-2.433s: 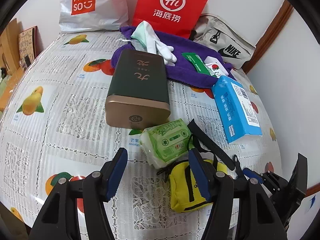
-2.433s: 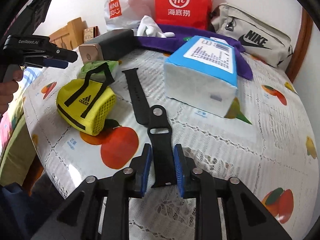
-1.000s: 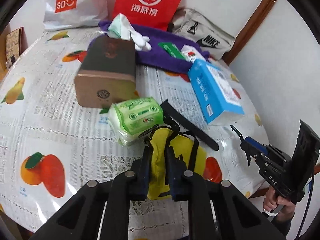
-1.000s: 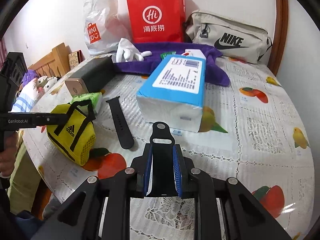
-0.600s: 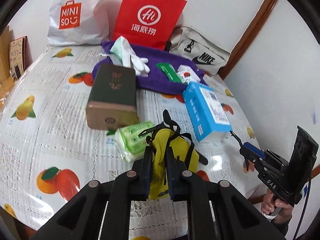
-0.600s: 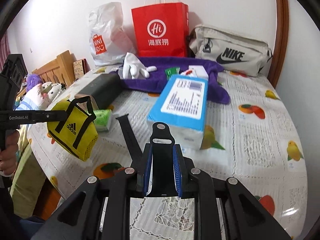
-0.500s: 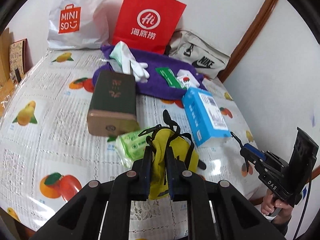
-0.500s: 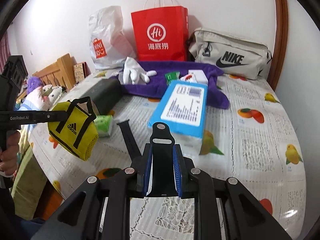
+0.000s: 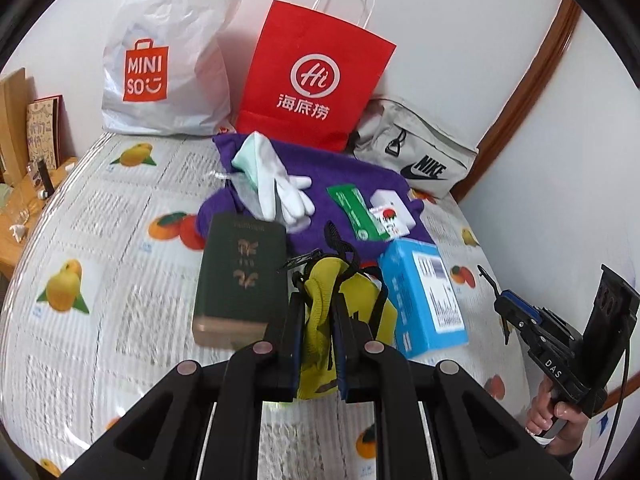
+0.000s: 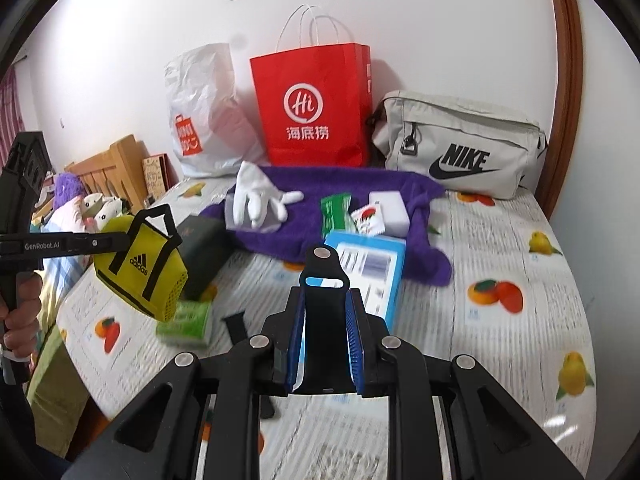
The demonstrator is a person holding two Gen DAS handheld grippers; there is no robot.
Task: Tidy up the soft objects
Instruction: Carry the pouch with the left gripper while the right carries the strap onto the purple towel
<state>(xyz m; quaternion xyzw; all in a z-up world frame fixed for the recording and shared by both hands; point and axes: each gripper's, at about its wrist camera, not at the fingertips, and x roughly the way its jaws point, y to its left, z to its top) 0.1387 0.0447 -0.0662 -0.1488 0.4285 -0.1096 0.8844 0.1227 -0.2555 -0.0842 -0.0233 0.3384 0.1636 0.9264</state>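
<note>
Yellow pouch point(image 10: 140, 268) w/ black straps & logo; black watch strap point(image 10: 323, 320); blue finger pads point(image 10: 354, 344); purple towel point(image 9: 352, 184); white glove point(image 9: 280, 184); red paper bag point(image 9: 312, 76), white logo; dark green box point(image 9: 240, 276); blue/white tissue pack point(image 9: 424, 296); white tablecloth point(image 9: 120, 220) w/ orange & yellow fruit print

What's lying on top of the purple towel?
On the purple towel lie white gloves, a green packet, a white box and a small red-and-white sachet. Whatever is under the gloves stays hidden.
</note>
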